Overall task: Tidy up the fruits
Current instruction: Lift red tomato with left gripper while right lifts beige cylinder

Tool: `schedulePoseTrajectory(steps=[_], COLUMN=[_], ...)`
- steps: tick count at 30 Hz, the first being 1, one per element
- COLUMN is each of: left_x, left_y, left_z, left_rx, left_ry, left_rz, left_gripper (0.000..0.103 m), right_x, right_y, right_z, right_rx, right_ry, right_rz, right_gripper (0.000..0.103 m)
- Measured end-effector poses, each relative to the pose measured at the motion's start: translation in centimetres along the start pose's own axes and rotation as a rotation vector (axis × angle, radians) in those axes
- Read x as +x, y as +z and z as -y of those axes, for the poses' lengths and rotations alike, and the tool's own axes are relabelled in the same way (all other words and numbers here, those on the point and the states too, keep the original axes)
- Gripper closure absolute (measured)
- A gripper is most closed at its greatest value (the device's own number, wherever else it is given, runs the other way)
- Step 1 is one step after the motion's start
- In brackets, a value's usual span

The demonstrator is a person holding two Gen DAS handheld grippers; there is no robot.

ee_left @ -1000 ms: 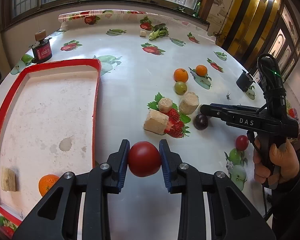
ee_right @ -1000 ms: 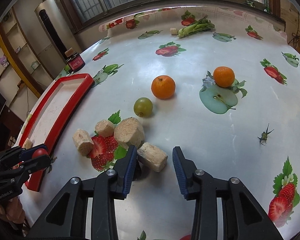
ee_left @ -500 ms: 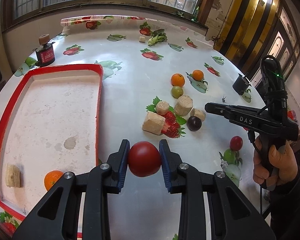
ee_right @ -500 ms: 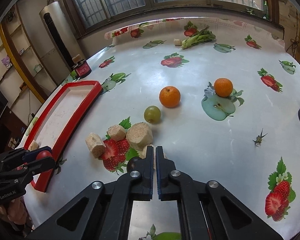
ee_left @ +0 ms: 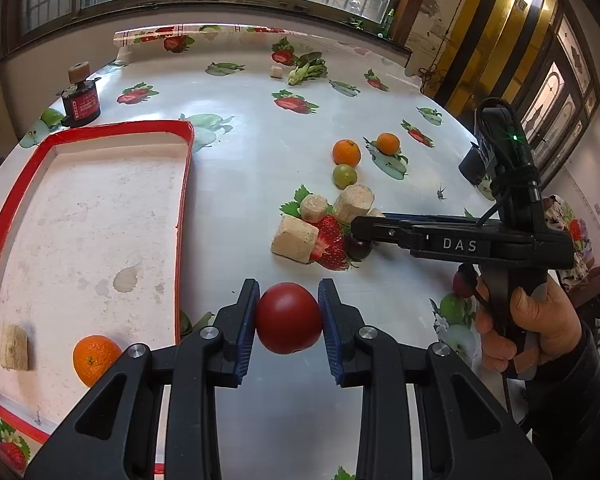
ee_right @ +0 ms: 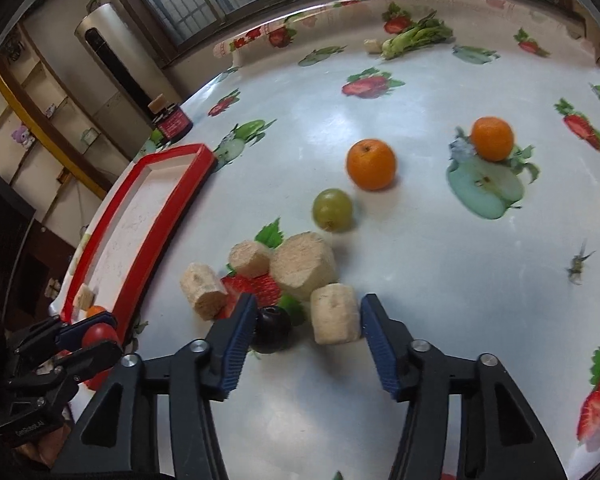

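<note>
Nearest the left camera, the left gripper (ee_left: pixel 289 318) is clamped on a red tomato (ee_left: pixel 289 319), both blue pads pressed to its sides, held above the tablecloth (ee_left: pixel 260 160) just right of the red tray (ee_left: pixel 185 184). Inside the tray, at its near end, an orange (ee_left: pixel 96 359) lies beside a tan block (ee_left: pixel 15 346); both touch the tray floor and sit slightly apart from each other.

Nearest the right camera, the right gripper (ee_right: pixel 306 334) stands wide open and holds nothing. Between its fingers sit a dark plum (ee_right: pixel 274 329), touching or almost touching the left pad, and a pale cork (ee_right: pixel 334 314) just inside the right pad. Plum and cork are close together, though whether they touch is hard to tell.

Just beyond them lie three more corks: a large one (ee_right: pixel 303 265), a small one (ee_right: pixel 249 259) and a third (ee_right: pixel 202 290) to the left, clustered over a printed strawberry.

Farther out rests a green grape (ee_right: pixel 333 209), then a second orange (ee_right: pixel 371 164) near it, and a third orange (ee_right: pixel 492 138) well to the right on a printed apple.

At the far edge lie a leafy green (ee_right: pixel 416 38) and, to the left near the tray's far corner, a red-labelled jar (ee_right: pixel 174 122).
</note>
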State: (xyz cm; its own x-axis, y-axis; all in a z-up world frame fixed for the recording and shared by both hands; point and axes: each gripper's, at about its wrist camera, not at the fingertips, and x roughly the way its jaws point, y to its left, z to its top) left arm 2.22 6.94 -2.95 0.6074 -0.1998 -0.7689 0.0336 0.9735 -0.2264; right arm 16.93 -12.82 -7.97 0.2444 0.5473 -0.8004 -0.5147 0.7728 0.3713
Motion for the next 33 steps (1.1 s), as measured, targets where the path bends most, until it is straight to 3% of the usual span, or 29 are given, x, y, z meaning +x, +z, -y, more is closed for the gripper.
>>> schedulePoseTrajectory(steps=[2, 3, 5, 6, 7, 8, 11, 15, 20, 25, 27, 33], left_x=[-0.1, -0.1, -0.1, -0.1, -0.1, -0.1, -0.2, -0.3, -0.3, -0.4, -0.5, -0.6], left_y=[0.0, 0.0, -0.1, -0.1, -0.1, -0.1, -0.2, -0.4, -0.5, -0.5, -0.6, -0.7], left_z=[-0.2, -0.4, -0.7, -0.8, -0.9, -1.0, -1.0, -0.7, -0.8, -0.9, -0.9, -0.8], left_rx=[-0.005, -0.008, -0.012, -0.015, -0.019, -0.022, -0.025, -0.015, -0.016, -0.017, -0.016, -0.014], left_ry=[0.004, 0.005, 0.009, 0.009, 0.007, 0.006, -0.002, -0.005, -0.002, 0.002, 0.001, -0.001], left_rz=[0.000, -0.001, -0.003, -0.003, -0.002, 0.000, 0.001, 0.002, -0.002, -0.001, -0.002, 0.000], left_gripper=[0.075, 0.075, 0.075, 0.075, 0.075, 0.075, 0.075, 0.075, 0.075, 0.075, 0.075, 0.075], right_x=[0.0, -0.3, -1.1, -1.5, -1.8, -2.1, -2.6, -2.1, -1.6, 0.0, -0.1, 0.1], right_y=[-0.4, -0.5, -0.7, -0.7, -0.7, -0.7, -0.8, -1.0, -1.3, -1.6, -1.5, -2.0], right_z=[-0.6, -1.0, -1.7, -1.8, -1.7, -1.5, -1.1, -0.4, -2.3, -3.8, -3.5, -3.0], right_rx=[-0.022, -0.026, -0.064, -0.073, -0.072, -0.059, -0.058, -0.022, -0.094, -0.164, -0.154, -0.150], right_ry=[0.013, 0.003, -0.082, -0.114, -0.120, -0.094, -0.112, -0.094, -0.085, -0.139, -0.128, -0.106], right_rz=[0.022, 0.032, 0.074, 0.086, 0.093, 0.089, 0.093, 0.063, 0.055, 0.046, 0.035, 0.003], right_gripper=[0.061, 0.062, 0.070, 0.083, 0.088, 0.103, 0.102, 0.081, 0.068, 0.070, 0.079, 0.075])
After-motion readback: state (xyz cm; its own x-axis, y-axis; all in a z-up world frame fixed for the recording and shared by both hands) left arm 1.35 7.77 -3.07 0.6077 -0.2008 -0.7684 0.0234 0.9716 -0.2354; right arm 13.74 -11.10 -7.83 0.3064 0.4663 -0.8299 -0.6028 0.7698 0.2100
